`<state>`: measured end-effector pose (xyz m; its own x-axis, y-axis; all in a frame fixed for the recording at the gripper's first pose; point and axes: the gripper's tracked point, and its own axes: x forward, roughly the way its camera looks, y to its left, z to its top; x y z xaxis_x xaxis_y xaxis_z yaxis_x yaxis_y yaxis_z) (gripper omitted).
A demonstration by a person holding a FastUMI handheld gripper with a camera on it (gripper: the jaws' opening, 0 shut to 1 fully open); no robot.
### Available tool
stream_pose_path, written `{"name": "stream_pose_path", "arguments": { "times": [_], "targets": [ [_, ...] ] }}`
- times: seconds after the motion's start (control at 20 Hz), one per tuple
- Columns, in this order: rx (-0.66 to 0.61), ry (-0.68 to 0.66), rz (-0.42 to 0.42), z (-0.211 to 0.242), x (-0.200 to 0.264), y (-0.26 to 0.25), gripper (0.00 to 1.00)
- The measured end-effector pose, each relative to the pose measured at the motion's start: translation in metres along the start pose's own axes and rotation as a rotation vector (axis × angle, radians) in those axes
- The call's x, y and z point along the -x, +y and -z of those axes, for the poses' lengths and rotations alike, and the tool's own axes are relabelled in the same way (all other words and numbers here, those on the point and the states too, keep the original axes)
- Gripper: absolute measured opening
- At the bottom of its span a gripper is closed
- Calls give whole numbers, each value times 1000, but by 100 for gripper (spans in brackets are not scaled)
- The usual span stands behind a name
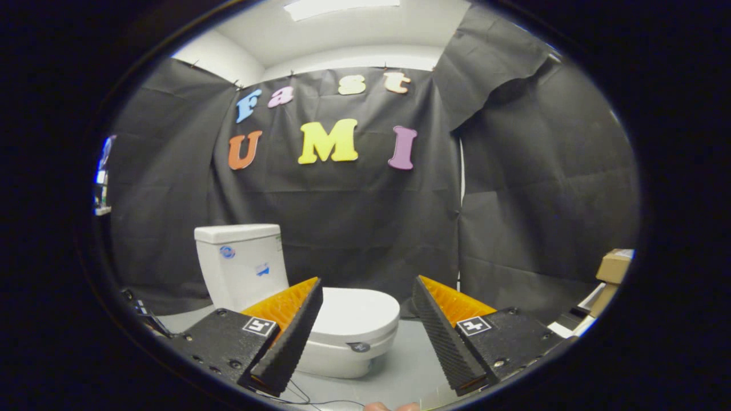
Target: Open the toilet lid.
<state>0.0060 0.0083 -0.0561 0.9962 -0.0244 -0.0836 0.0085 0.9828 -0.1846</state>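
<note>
Black cloth [354, 228] hangs all round the booth, with a white ceiling [354, 40] and a ceiling light [341, 7] above it. Down on the grey floor [408, 365] stands a white toilet [320, 308], its tank [240, 262] set back against the cloth and carrying two small stickers on its front. The lid [357, 311] lies flat and shut over the bowl, and a small dark badge sits on the bowl's front edge just under it.

The claw [368, 297] is spread wide, its two fingers well apart and gripping nothing. It hangs above and short of the toilet, not touching it. The lid shows in the gap between the fingers, nearer the left one: the left finger [291, 331] crosses in front of the lid's left part and the foot of the tank, while the right finger [442, 334] stands clear of the bowl, over bare floor. The lid's front edge lies just beyond the fingertips.

Off to the right, near the cloth, sits a cardboard box [614, 268], with some flat white pieces below it. Thin dark wires [302, 394] trail over the floor beneath the left finger, and fingertips of a hand [391, 406] peep in below the claw.
</note>
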Motion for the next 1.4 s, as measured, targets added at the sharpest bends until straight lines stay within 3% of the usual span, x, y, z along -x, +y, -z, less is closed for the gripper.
{"name": "stream_pose_path", "arguments": {
  "times": [0.25,0.4,0.6,1.0,1.4],
  "targets": [
    [-15,21,-22,12,-10,12,100],
    [-21,109,-6,46,-22,10,100],
    [-155,182,41,76,-42,7,100],
    [-322,369,16,139,-111,30,100],
    [-629,560,32,195,-133,28,99]
  ]
}}
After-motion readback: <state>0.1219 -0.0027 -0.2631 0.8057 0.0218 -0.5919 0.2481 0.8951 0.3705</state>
